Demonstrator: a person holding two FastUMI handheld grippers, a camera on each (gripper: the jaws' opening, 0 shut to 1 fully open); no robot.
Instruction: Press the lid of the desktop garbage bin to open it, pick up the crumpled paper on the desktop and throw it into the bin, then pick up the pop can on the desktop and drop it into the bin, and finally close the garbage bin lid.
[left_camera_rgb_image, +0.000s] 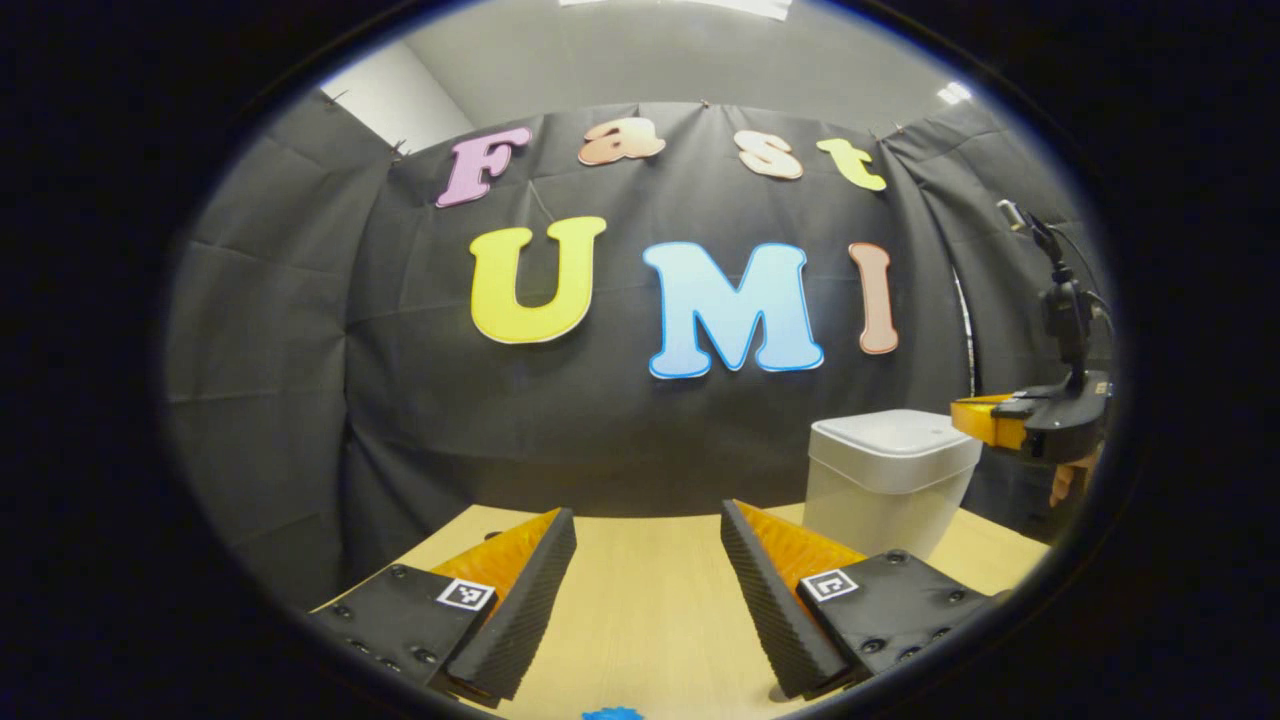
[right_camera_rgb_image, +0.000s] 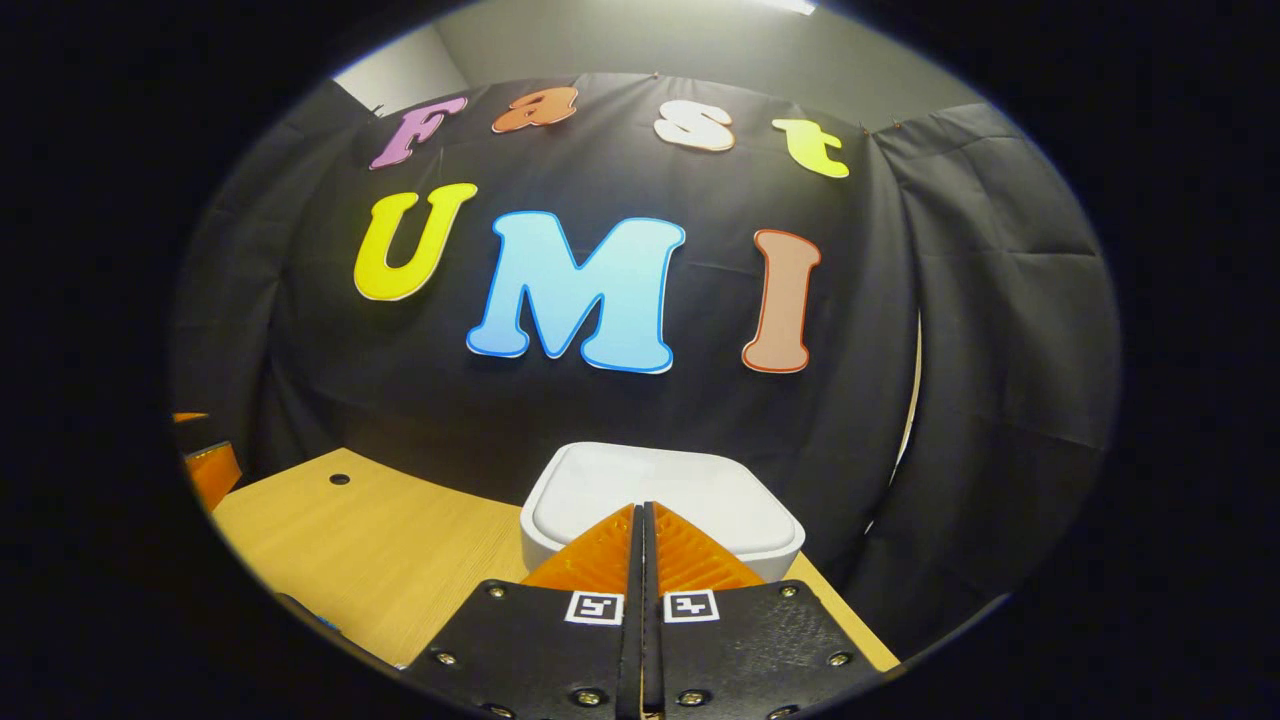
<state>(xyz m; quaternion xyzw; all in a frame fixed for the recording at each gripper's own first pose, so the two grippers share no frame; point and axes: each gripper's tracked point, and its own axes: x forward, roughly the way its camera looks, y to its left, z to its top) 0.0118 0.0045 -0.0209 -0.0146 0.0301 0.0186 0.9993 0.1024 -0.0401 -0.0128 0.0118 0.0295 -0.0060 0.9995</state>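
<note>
Above the bin lid, at six o'clock in the right gripper view, I hold the right gripper with fingers pressed together, poised to press. The bin looks closed. My left gripper waits spread. Paper and can remain; I judge the task barely begun.
</note>
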